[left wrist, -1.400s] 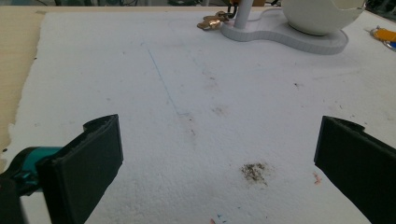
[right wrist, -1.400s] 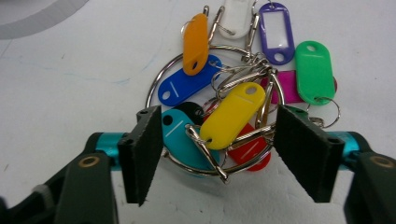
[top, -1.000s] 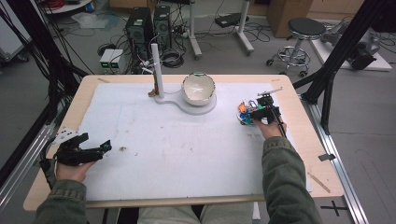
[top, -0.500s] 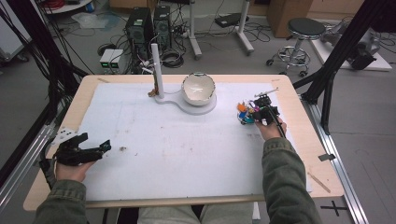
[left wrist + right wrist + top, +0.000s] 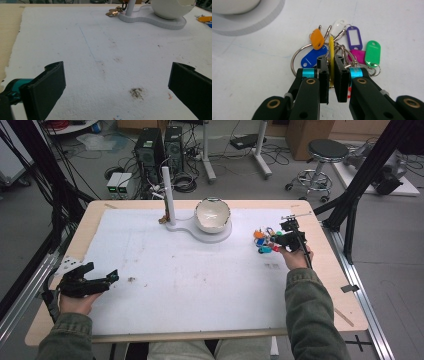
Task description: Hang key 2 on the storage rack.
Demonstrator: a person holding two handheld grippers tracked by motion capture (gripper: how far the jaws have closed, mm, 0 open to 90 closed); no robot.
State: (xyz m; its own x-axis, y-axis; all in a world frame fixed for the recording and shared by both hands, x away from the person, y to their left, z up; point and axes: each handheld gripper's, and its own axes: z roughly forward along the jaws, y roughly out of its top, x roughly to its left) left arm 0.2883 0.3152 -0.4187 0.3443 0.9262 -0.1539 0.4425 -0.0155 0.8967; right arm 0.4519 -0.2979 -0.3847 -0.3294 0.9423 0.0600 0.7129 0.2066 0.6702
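- Right gripper [image 5: 331,75] was pinched on the yellow tag [image 5: 331,47] of a key-tag bunch [image 5: 264,240]; the tag stood on edge between the two pads.
- Its jaws had just closed, with the tag already between them.
- Bunch sat near the right edge of the tabletop [image 5: 330,270], toward the far side, just right of the white stand [image 5: 192,227].
- Other tags fanned out on the mat [image 5: 249,75] past the jaws: orange [image 5: 317,38], blue [image 5: 313,58], white [image 5: 338,25], purple [image 5: 354,37], pink [image 5: 358,55], green [image 5: 372,53], linked through wire rings [image 5: 298,56].
- Couldn't tell whether the rest of the bunch was touching the mat or lifted clear.
- Right hand [image 5: 296,257] held the gripper pointing toward the far edge.
- Left gripper [image 5: 97,281] was spread wide, nothing between the pads [image 5: 48,85]; bare mat and a dark smudge [image 5: 136,92] lay ahead of it.
- It was held near the front-left corner, well apart from the bunch.
- Stand carried a white bowl [image 5: 212,215] and an upright post [image 5: 167,192], at the middle of the far edge.
- A small brass piece [image 5: 113,12] lay at the foot of the post.
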